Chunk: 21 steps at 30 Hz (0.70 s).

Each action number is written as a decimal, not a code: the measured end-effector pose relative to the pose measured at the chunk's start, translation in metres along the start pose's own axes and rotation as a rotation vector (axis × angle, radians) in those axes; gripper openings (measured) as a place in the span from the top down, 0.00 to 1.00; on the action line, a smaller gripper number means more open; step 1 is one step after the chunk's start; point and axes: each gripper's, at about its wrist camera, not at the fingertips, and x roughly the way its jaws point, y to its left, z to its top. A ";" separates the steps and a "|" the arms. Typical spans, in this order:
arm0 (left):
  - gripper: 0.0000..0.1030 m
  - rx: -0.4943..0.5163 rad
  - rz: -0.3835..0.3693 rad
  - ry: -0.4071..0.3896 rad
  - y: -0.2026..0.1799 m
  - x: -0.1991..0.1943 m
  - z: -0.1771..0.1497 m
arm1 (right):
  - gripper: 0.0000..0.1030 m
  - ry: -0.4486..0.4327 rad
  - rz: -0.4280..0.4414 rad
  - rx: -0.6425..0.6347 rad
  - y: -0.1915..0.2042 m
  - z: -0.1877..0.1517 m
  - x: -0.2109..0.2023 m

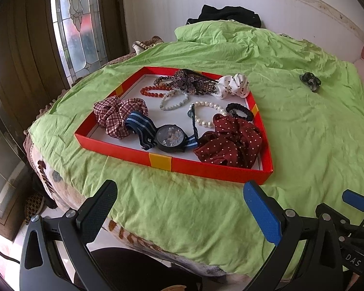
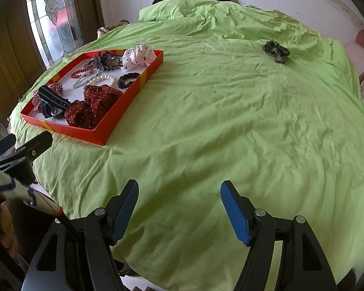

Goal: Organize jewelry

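Shallow red tray (image 1: 182, 163) mid-frame on green bedding, crowded — scrunchies, bead bracelets, watch (image 1: 171, 137) — dark hair clip (image 1: 310, 81) alone, upper right.

A: Daylight from the stained-glass window (image 1: 78, 24) upper left; green bedsheet (image 1: 291, 133) bright and evenly lit, shadows soft.

B: Sharpness?

A: No motion blur. Heavy fisheye bending, dark vignette in the corners, mild glare on the glass.
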 end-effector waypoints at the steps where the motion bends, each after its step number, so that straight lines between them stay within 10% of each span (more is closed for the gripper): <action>1: 0.00 -0.001 -0.003 0.000 0.001 0.000 0.000 | 0.28 0.000 -0.002 -0.001 0.001 0.000 0.000; 21: 0.00 -0.083 -0.029 0.021 0.034 0.008 -0.005 | 0.26 -0.007 -0.025 -0.060 0.033 0.011 0.002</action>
